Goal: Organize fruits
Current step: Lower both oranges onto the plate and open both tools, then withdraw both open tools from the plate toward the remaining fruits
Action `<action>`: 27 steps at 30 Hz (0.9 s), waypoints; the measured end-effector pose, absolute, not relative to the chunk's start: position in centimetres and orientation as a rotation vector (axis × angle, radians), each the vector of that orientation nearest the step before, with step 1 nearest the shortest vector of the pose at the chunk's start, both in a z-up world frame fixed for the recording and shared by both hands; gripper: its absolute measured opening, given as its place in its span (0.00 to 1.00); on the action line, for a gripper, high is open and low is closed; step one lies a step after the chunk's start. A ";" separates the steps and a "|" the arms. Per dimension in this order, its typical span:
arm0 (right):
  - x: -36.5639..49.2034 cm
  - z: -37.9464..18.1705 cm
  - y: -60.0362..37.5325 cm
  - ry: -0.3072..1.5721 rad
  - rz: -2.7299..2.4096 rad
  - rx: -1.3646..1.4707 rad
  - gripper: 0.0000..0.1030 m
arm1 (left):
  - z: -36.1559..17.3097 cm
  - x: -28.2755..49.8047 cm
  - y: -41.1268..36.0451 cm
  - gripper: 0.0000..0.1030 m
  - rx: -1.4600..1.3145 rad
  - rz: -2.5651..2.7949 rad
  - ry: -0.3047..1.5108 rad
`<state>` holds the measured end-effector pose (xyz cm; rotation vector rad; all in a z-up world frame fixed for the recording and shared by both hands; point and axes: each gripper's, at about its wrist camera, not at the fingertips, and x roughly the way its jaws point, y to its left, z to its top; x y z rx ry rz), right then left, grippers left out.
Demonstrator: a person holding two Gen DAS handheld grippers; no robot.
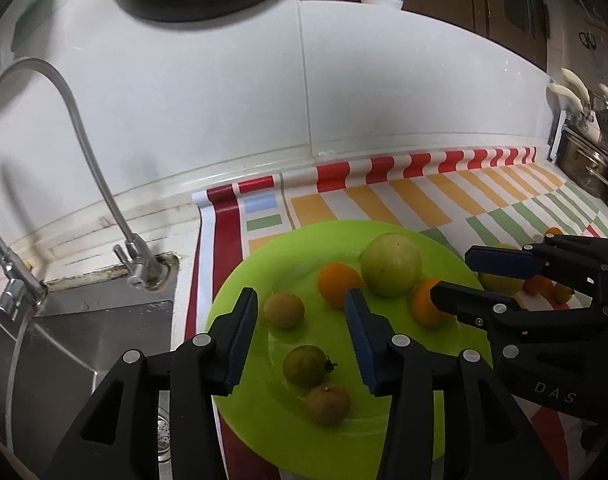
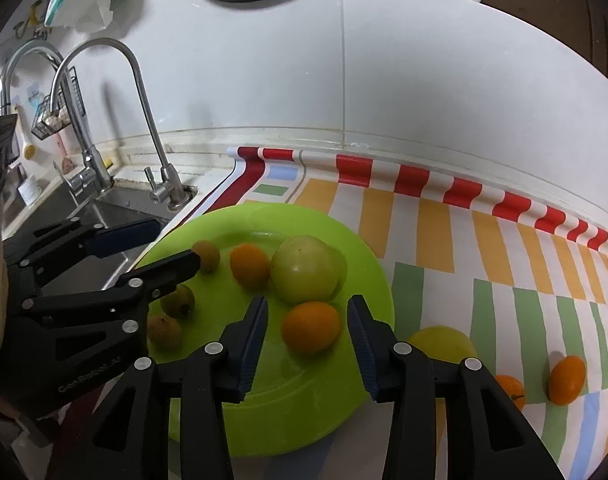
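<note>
Kitchen counter with a striped mat (image 2: 444, 240) beside a sink (image 1: 83, 340). Lower centre of each view, both grippers hover over the green plate (image 2: 231, 220), jaws apart, gripping nothing: left gripper (image 1: 301, 336), right gripper (image 2: 308, 338). Six fruits (image 2: 304, 270) already lie on the plate. Lower right, a yellow fruit (image 2: 444, 342) and two oranges (image 2: 567, 380) wait on the mat.

- Counter under a striped mat (image 2: 484, 264).
- Green plate (image 2: 239, 220) lies on it.
- Right of plate: yellow fruit (image 2: 440, 342), two oranges (image 2: 567, 380).
</note>
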<state>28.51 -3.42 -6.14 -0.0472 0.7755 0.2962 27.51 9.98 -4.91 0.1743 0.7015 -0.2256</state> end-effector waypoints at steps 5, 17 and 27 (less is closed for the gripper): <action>27.2 -5.3 -3.9 0.761 0.292 -0.040 0.41 | -4.1 26.1 9.9 0.47 0.157 -0.213 0.693; 22.6 -3.3 -6.3 0.727 0.268 -0.021 0.45 | -1.8 21.8 8.6 0.50 0.136 -0.195 0.666; 18.7 -1.4 -9.3 0.680 0.227 -0.009 0.45 | 0.1 18.3 6.4 0.57 0.130 -0.205 0.613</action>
